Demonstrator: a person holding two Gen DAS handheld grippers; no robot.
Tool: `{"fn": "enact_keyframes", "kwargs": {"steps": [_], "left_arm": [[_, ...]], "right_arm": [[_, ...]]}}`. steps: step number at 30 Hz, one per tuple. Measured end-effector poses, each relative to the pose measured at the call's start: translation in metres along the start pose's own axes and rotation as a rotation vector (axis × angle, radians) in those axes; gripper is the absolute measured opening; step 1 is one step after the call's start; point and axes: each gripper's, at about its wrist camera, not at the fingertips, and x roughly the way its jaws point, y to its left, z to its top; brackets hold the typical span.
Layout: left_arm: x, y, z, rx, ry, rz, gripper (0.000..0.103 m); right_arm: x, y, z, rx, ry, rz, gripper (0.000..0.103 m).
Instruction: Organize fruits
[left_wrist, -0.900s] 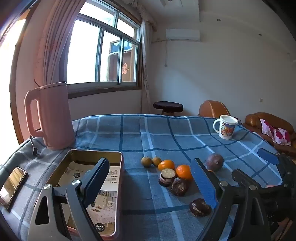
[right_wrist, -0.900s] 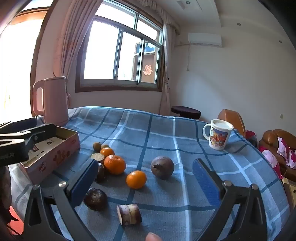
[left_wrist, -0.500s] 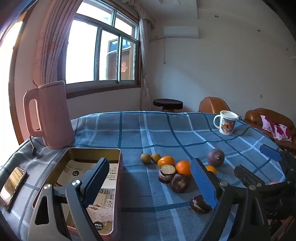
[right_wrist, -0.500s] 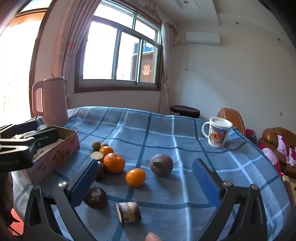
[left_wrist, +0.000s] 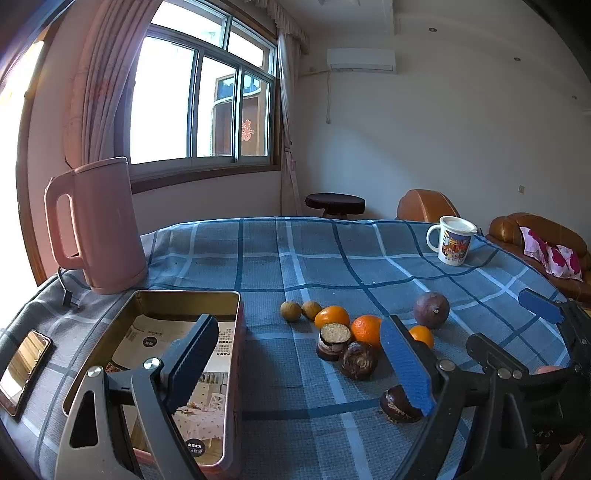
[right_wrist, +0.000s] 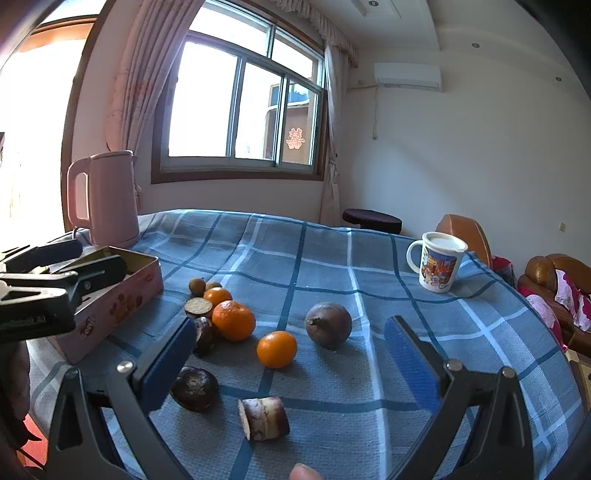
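Observation:
Fruit lies in a loose cluster on the blue plaid cloth: oranges (right_wrist: 233, 319) (right_wrist: 276, 349), a purple passion fruit (right_wrist: 328, 324), two small brown longans (left_wrist: 291, 311), and several dark brown chestnut-like pieces (right_wrist: 194, 387). A cut piece (right_wrist: 263, 418) lies nearest in the right wrist view. An open pink tin box (left_wrist: 147, 295) stands left of the fruit. My left gripper (left_wrist: 299, 365) hovers open between box and fruit, nothing between its pads. My right gripper (right_wrist: 291, 365) is open above the near fruit, holding nothing.
A pink kettle (left_wrist: 98, 225) stands behind the box, a phone (left_wrist: 22, 369) lies at the left table edge, and a printed mug (right_wrist: 437, 264) sits far right. A sofa (left_wrist: 539, 240) and stool (left_wrist: 334, 203) are beyond the table. A fingertip (right_wrist: 304, 472) shows at the bottom edge.
The left wrist view has drifted a little leftward and down, so the fruit sits slightly lower and the small orange has come out from behind the right finger. The right gripper has barely moved.

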Motion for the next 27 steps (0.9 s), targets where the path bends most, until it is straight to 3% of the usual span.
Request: {"fn": "enact_keyframes", "kwargs": {"steps": [27], "left_arm": [[0.0005,0.0005,-0.0013,-0.002,0.004,0.001,0.090]], "right_arm": [[0.0002,0.0062,-0.0034,-0.005,0.005,0.011,0.103]]}}
